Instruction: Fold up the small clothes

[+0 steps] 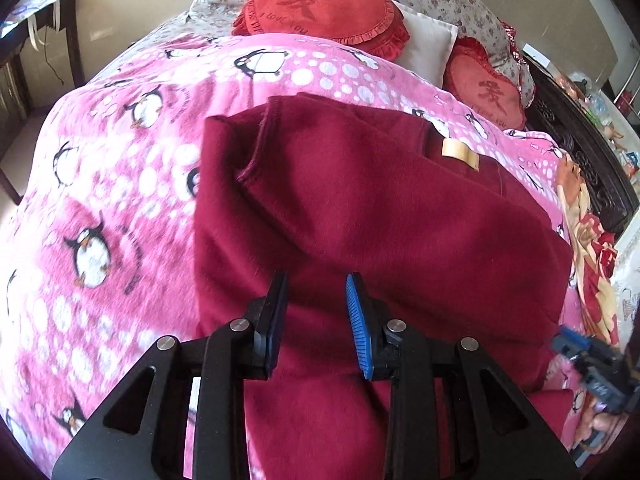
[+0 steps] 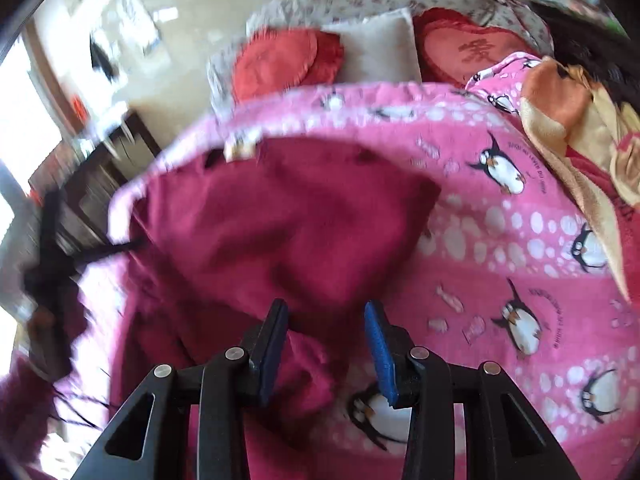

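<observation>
Left wrist view: maroon garment point(image 1: 380, 216) lies on the pink penguin blanket point(image 1: 100, 200), already doubled over, tan label point(image 1: 460, 153) showing near the far edge. Left gripper point(image 1: 318, 320) hangs above it, jaws parted, nothing between. Right gripper point(image 2: 326, 344) likewise parted and empty at the garment's near corner. Probably another fold left, then smoothing.
</observation>
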{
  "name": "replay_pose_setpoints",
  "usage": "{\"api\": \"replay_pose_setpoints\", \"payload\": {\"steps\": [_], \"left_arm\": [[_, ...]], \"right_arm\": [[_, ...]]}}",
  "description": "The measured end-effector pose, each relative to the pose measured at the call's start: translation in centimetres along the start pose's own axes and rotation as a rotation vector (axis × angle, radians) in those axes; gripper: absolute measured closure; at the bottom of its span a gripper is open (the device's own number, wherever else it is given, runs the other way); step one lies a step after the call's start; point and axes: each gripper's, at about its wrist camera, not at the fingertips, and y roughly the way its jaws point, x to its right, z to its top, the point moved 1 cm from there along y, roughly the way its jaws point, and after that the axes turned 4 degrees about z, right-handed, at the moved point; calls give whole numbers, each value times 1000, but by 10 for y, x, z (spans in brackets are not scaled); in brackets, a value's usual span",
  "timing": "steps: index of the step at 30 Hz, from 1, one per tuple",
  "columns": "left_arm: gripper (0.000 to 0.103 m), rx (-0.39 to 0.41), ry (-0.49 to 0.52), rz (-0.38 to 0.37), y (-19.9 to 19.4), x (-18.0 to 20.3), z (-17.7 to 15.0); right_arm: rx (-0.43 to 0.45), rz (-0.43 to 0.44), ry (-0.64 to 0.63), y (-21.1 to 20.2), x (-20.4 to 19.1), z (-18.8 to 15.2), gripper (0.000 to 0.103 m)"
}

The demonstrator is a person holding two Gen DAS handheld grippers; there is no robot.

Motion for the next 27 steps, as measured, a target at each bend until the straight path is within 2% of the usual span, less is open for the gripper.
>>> {"api": "replay_pose_setpoints", "payload": {"steps": [1, 2, 3, 4, 6, 8, 10, 11, 12, 13, 15, 17, 20, 23, 27], "left_arm": [[75, -1, -1, -2, -5, -3, -4], [75, 2, -1, -2, -11, -6, -9], [75, 3, 3, 3, -17, -9, -15], [75, 0, 12, 13, -22, -12, -21], [75, -10, 25, 29, -31, -17, -33], [75, -23, 13, 19, -40, -23, -46], [74, -49, 4, -8, -48, -28, -61], [70, -62, 0, -21, -52, -30, -69], [68, -73, -11, -37, -57, -31, -77], [64, -82, -23, -54, -61, -33, -86], [58, -106, -38, -81, -68, -36, -103], [57, -134, -52, -102, -74, -38, -119], [57, -187, -62, -124, -81, -39, -143], [57, -208, -52, -113, -86, -35, -161], [57, -242, -67, -95, -84, -33, -183]], "right_arm": [[-46, -21, -7, 3, 1, -7, 73], [-98, 7, -10, 8, -1, -17, 76], [-143, 39, -28, 12, -6, -27, 76], [-159, 29, -52, 14, -10, -35, 76], [-131, 6, -56, 6, -11, -42, 76], [-78, 47, 15, -10, -1, -42, 75], [-34, 108, 67, -31, 6, -44, 55], [-21, 131, 83, -37, 9, -47, 38], [-12, 152, 96, -43, 12, -51, 33], [-17, 170, 105, -49, 15, -60, 33], [-47, 152, 112, -57, 18, -74, 33], [-51, 129, 122, -65, 18, -86, 33], [-46, 156, 182, -76, 28, -102, 33], [-39, 184, 240, -80, 34, -115, 33], [-36, 172, 239, -89, 35, -129, 33]]}}
